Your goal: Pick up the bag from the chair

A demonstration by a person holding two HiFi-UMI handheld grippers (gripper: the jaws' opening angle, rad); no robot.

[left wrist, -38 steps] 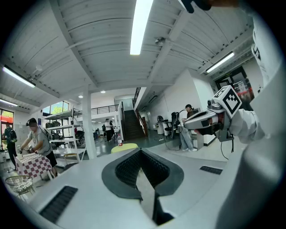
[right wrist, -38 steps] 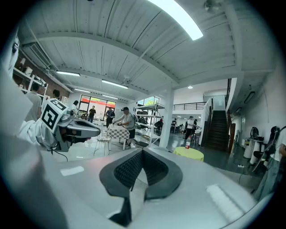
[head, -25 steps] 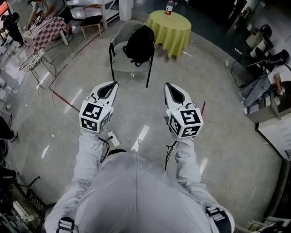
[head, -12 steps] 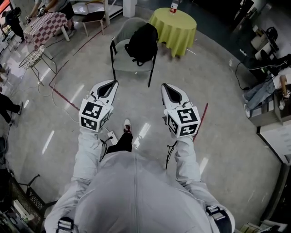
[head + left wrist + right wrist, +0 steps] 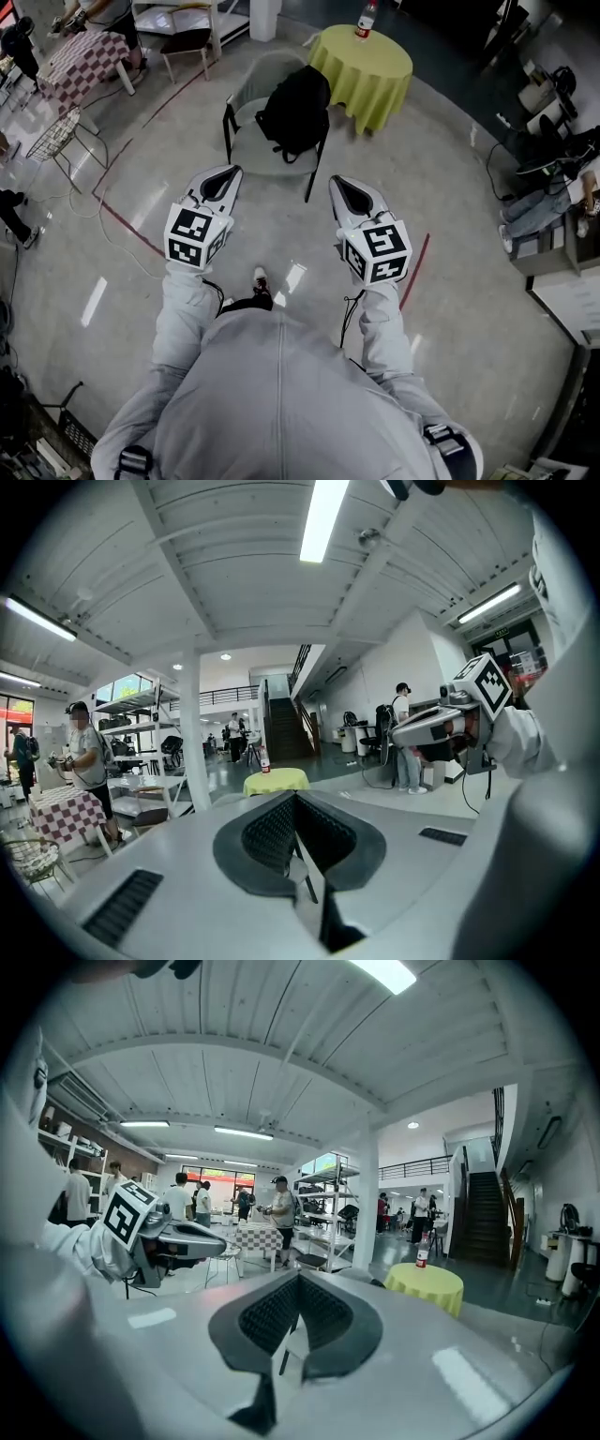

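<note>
The black bag (image 5: 292, 103) is sitting on the grey chair (image 5: 247, 141), which is standing near a yellow-clothed tabletop (image 5: 373, 64) carrying a bottle (image 5: 366, 17). The left tongs (image 5: 221, 180) and right tongs (image 5: 347, 190) are hovering side by side, well apart from the chair. Both are pressing tip to tip and gripping nothing.

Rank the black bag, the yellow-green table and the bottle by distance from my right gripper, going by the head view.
1. Black bag, on the chair ahead, slightly left of the right gripper.
2. Yellow-green table, behind the chair.
3. Bottle, on the table's far side.
</note>
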